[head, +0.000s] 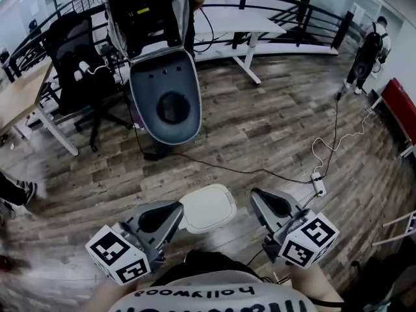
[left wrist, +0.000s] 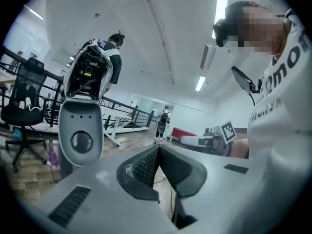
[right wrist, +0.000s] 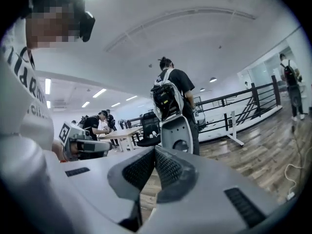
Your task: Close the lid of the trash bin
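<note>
The trash bin (head: 208, 208) is white with rounded corners and stands on the wooden floor right below me; its lid lies flat on top. My left gripper (head: 177, 208) hovers just left of the lid and my right gripper (head: 255, 194) just right of it, neither touching it. In the left gripper view the left gripper (left wrist: 157, 148) points up into the room, jaws meeting at the tip with nothing between them. The right gripper (right wrist: 155, 149) is likewise shut and empty in its own view. The bin does not show in either gripper view.
A grey oval panel with a dark round hole (head: 164, 96) stands ahead, below a backpack rig worn by a person. A black cable and power strip (head: 317, 184) lie on the floor at right. Black chair (head: 78, 64), wooden table (head: 19, 96), white desk (head: 234, 25), railings behind.
</note>
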A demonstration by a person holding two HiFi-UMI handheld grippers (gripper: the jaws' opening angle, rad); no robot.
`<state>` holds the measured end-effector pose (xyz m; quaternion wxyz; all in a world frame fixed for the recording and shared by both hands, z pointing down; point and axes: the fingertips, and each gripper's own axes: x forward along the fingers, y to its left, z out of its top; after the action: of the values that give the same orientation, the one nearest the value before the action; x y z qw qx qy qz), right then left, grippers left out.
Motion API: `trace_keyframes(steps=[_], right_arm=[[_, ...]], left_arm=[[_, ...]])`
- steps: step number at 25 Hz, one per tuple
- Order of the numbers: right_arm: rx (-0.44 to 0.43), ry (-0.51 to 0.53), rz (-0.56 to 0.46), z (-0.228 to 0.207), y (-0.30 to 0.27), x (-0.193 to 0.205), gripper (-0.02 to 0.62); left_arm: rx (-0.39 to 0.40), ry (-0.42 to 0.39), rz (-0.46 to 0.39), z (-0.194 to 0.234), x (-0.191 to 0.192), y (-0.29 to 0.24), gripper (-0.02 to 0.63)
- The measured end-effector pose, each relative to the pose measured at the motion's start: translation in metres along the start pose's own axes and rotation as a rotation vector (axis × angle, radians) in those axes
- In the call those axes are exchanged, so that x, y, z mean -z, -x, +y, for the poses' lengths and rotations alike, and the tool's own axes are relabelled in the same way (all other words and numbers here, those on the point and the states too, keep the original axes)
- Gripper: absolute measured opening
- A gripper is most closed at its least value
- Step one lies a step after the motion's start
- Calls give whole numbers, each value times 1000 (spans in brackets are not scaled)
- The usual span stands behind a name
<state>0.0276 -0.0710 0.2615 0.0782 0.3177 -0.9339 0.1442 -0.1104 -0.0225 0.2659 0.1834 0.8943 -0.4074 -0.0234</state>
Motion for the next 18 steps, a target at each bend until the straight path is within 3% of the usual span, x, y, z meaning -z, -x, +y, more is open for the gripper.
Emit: trace_keyframes(steps=[10,18], right_arm=[[-36,53,79,-20,28,13,8],[-39,29,86,-27,37,25,8]], left_arm=[[-141,-48,-3,-5,5,7,8],[-170,-28,-10,-5,3,11,7]])
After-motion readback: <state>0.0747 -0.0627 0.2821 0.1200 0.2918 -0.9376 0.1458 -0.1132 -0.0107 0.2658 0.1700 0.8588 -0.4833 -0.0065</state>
